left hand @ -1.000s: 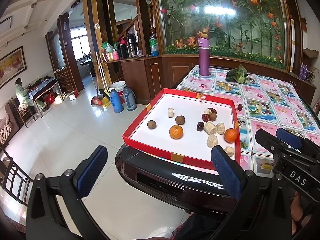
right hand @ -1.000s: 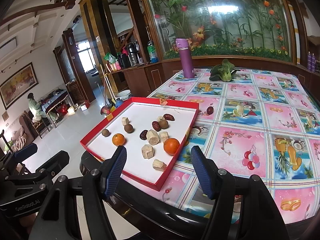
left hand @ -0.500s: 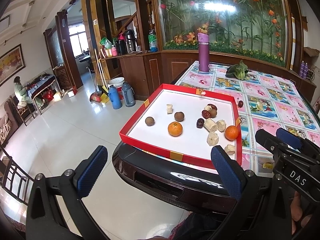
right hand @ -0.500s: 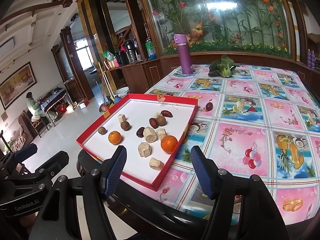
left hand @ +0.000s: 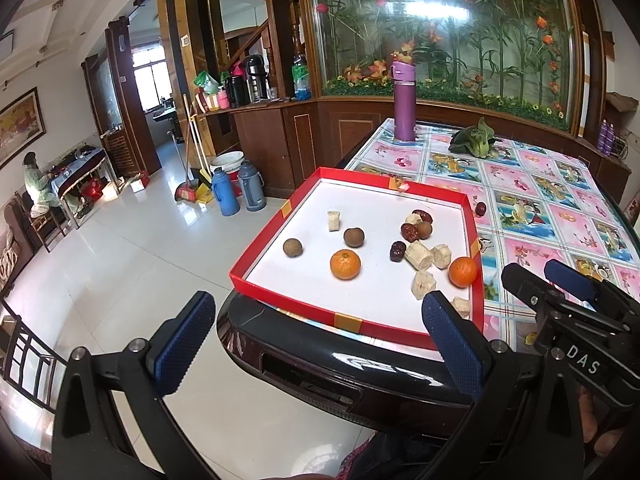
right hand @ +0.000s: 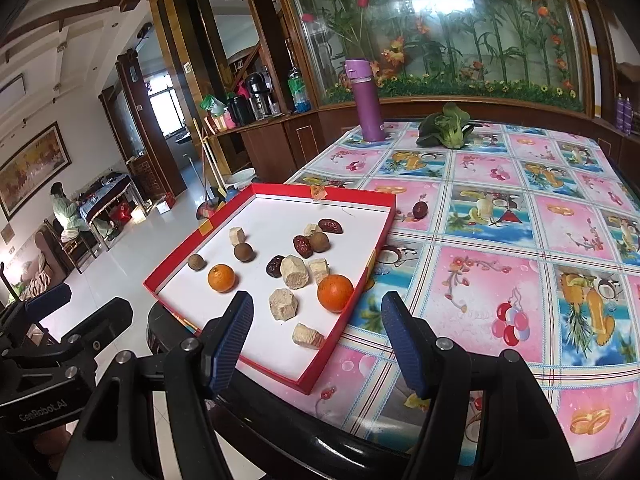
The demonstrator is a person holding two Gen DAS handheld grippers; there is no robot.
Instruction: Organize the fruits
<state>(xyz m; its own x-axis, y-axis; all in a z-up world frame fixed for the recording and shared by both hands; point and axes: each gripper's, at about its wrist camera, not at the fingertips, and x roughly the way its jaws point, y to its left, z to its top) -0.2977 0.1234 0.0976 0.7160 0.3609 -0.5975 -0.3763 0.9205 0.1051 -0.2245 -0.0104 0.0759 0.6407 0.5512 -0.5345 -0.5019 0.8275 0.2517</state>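
I hold my left claw [left hand: 320,336] low in front of the table's near edge, its blue pads spread wide with nothing between them, pointing up across the corner of the red tray [left hand: 280,220]. My right claw [right hand: 318,332] sits just above the table [right hand: 500,280] edge beside the tray's near right corner, fingers also wide apart and empty. Each claw shows at the edge of the other's view, so my hands are side by side, level, both short of the fruit.

The fruit lies loose on the tray's white floor. One orange [right hand: 335,293] rests against the right wall near my right claw; a second orange [right hand: 221,278] sits further left. Three brown round fruits, several dark red dates and some pale cut chunks [right hand: 294,272] are scattered between and behind them. One date [right hand: 419,209] lies outside the tray on the patterned cloth, just past its far right corner. A purple bottle [right hand: 366,100] and a green vegetable [right hand: 444,125] stand well apart at the far end.
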